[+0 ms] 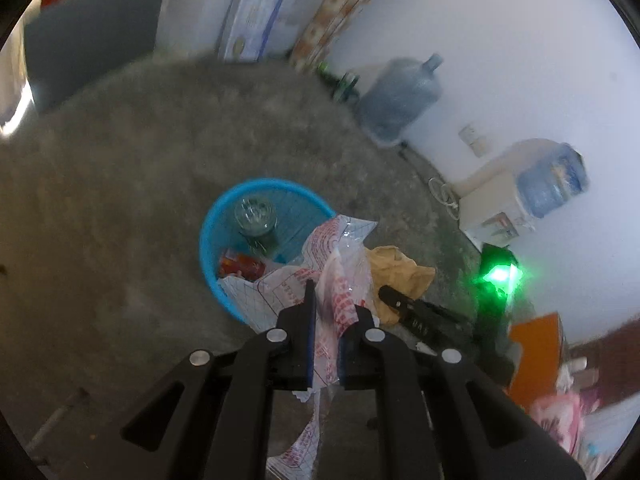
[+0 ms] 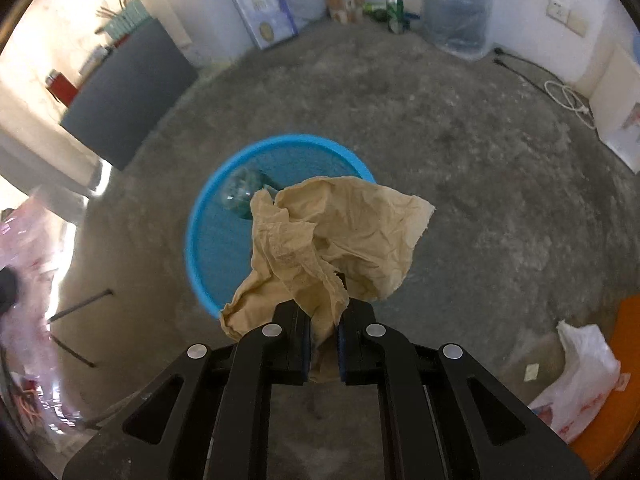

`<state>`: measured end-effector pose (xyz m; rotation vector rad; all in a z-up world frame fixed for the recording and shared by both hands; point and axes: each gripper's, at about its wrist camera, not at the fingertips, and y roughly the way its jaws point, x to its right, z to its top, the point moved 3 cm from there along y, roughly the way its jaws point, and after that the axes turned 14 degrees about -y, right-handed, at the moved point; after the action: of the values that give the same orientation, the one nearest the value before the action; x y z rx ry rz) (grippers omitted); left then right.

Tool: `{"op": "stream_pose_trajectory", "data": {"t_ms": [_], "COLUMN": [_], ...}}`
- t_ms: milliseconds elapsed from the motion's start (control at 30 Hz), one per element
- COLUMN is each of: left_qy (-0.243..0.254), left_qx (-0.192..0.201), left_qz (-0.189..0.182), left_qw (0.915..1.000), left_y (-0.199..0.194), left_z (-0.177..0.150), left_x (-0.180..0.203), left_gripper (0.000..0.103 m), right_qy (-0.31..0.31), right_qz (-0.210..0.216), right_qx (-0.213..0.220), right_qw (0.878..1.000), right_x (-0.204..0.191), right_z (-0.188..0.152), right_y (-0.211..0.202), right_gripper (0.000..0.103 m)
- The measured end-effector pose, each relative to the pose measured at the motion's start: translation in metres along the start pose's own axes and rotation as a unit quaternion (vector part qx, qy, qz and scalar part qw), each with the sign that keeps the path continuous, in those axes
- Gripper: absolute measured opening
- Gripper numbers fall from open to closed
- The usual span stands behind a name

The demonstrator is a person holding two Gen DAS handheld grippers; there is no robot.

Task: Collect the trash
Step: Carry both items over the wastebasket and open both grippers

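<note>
Above blue basket (image 2: 200, 236), crumpled tan paper (image 2: 340, 232) extends away from right gripper (image 2: 323, 344)

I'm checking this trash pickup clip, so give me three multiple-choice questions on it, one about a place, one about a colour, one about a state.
1. Where is the clear bottle?
A. inside the basket
B. beside the water jug
C. in the right tool

2. What colour is the basket?
A. red
B. blue
C. white

3. How is the tan paper held?
A. lying loose on the floor
B. resting in the basket
C. pinched in the right tool

Answers: 1 A, it lies within the rim; 2 B, the rim is bright blue; 3 C, the jaws clamp its lower end.
</note>
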<state>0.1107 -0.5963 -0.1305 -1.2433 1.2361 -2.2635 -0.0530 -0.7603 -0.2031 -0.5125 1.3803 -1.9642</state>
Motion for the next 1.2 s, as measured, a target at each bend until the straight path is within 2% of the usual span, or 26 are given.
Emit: {"op": "stream_pose_trajectory", "data": {"t_ms": [133,233,267,333,367,533,600,733,900,1000,1067,1133,1200], "left_qy": [-0.022,-0.036,-0.039,-0.050,-0.056,-0.061,-0.067,-0.070,-0.060,-0.034,-0.016,0.005,0.019], "left_qx": [-0.025,-0.029,-0.030,-0.026,-0.022,-0.010,-0.007,0.008,0.039,0.073,0.096,0.114,0.114], "left_qz": [0.023,0.051,0.060,0.055,0.051,0.025,0.012,-0.007,-0.041,-0.033,-0.031,-0.026,-0.010], "left_qw": [0.9992,0.9976,0.9970,0.9969,0.9969,0.9978,0.9977,0.9975,0.9966,0.9962,0.9947,0.9931,0.9932], "left_y": [0.053,0.079,0.087,0.091,0.091,0.083,0.079,0.060,0.015,-0.023,-0.051,-0.086,-0.107], "left_z": [0.026,0.042,0.047,0.049,0.050,0.049,0.050,0.052,0.052,0.042,0.030,0.008,-0.012], "left_x": [-0.013,-0.023,-0.025,-0.033,-0.036,-0.040,-0.039,-0.031,-0.010,0.004,0.011,0.017,0.016], "left_gripper": [0.010,0.025,0.035,0.048,0.050,0.054,0.054,0.054,0.058,0.065,0.074,0.078,0.081], "right_qy": [-0.001,0.001,-0.001,-0.002,-0.006,-0.022,-0.023,-0.030,0.001,0.011,0.020,0.030,0.038], "right_qz": [-0.007,-0.020,-0.021,-0.022,-0.030,-0.039,-0.041,-0.049,-0.047,-0.035,-0.020,-0.001,0.022], "right_qx": [-0.019,-0.029,-0.033,-0.033,-0.035,-0.032,-0.033,-0.033,-0.005,0.014,0.029,0.040,0.047], "right_qw": [1.000,0.999,0.999,0.999,0.999,0.998,0.998,0.998,0.999,0.999,0.999,0.999,0.998], "right_x": [0.002,0.006,0.007,0.008,0.008,0.010,0.011,0.015,0.027,0.032,0.032,0.031,0.027], "right_z": [0.009,0.017,0.019,0.023,0.024,0.029,0.028,0.028,0.023,0.019,0.009,-0.002,-0.013], "right_y": [0.027,0.047,0.055,0.067,0.070,0.078,0.077,0.076,0.053,0.037,0.019,0.001,-0.015], "right_gripper": [0.010,0.016,0.020,0.032,0.038,0.049,0.058,0.061,0.061,0.061,0.062,0.067,0.073]}}
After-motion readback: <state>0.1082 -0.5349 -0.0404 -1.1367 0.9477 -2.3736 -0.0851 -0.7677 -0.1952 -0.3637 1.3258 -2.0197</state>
